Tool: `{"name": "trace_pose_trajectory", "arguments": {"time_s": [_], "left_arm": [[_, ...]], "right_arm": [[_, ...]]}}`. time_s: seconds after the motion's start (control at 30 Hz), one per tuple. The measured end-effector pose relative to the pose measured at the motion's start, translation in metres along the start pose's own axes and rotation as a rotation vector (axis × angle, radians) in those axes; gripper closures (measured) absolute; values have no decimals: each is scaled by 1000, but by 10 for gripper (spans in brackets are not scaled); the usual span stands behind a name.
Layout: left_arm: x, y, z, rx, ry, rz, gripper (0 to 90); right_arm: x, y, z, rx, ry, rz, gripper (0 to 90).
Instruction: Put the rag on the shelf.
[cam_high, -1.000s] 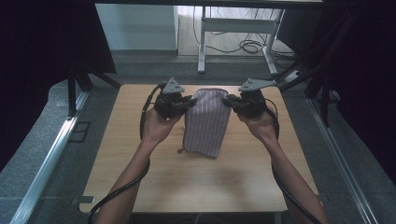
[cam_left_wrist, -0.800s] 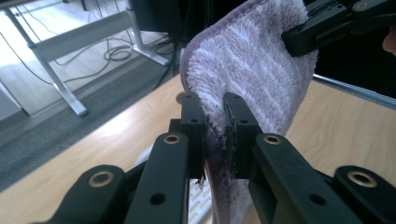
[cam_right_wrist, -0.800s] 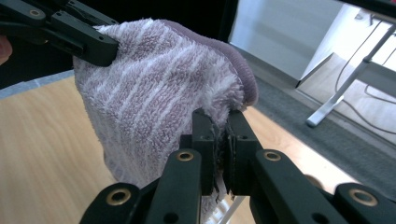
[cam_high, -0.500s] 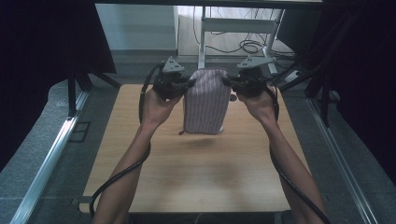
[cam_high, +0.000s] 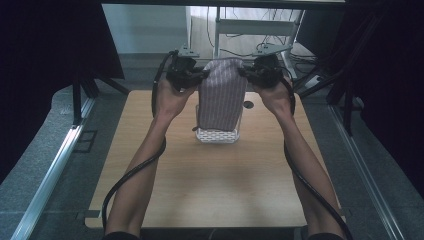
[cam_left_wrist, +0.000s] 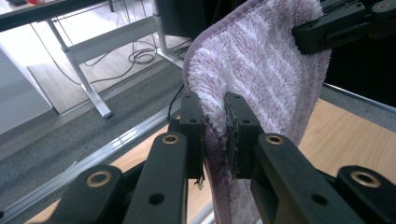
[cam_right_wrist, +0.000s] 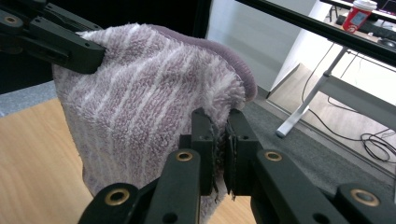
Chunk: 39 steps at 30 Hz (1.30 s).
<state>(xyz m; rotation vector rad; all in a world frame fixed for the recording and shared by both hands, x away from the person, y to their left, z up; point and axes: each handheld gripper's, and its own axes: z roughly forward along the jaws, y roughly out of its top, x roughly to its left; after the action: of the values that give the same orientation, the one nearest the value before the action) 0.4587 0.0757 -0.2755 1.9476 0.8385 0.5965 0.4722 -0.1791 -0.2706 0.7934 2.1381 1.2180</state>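
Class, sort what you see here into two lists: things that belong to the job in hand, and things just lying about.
Belongs to the job:
- striped purple towel, held up by its top corners
- left gripper, shut on one corner
- right gripper, shut on the other
- white perforated basket under the towel

Just lying about:
- red cup on the far desk
- floor cables

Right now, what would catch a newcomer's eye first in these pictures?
A purple striped towel hangs in the air over the far half of the wooden table, pinched at its two top corners by the left gripper and the right gripper. Under its lower edge a white perforated basket sits on the table.
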Motion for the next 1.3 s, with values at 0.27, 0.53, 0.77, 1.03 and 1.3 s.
{"name": "trace_pose_trajectory", "arguments": {"time_s": [0.27,0.53,0.77,1.03,1.3], "left_arm": [[11,6,20,21,69,-10,773],[20,1,41,51,134,8,763],[24,-3,61,88,188,43,756],[28,-12,87,139,218,82,738],[34,-23,103,232,251,66,561]], "right_arm": [[-10,4,18,5,-35,4,835],[-16,2,38,22,-40,24,829],[-21,-6,54,44,-44,43,828],[-30,-21,73,77,-47,73,824],[-33,-34,89,132,-43,106,696]]}}
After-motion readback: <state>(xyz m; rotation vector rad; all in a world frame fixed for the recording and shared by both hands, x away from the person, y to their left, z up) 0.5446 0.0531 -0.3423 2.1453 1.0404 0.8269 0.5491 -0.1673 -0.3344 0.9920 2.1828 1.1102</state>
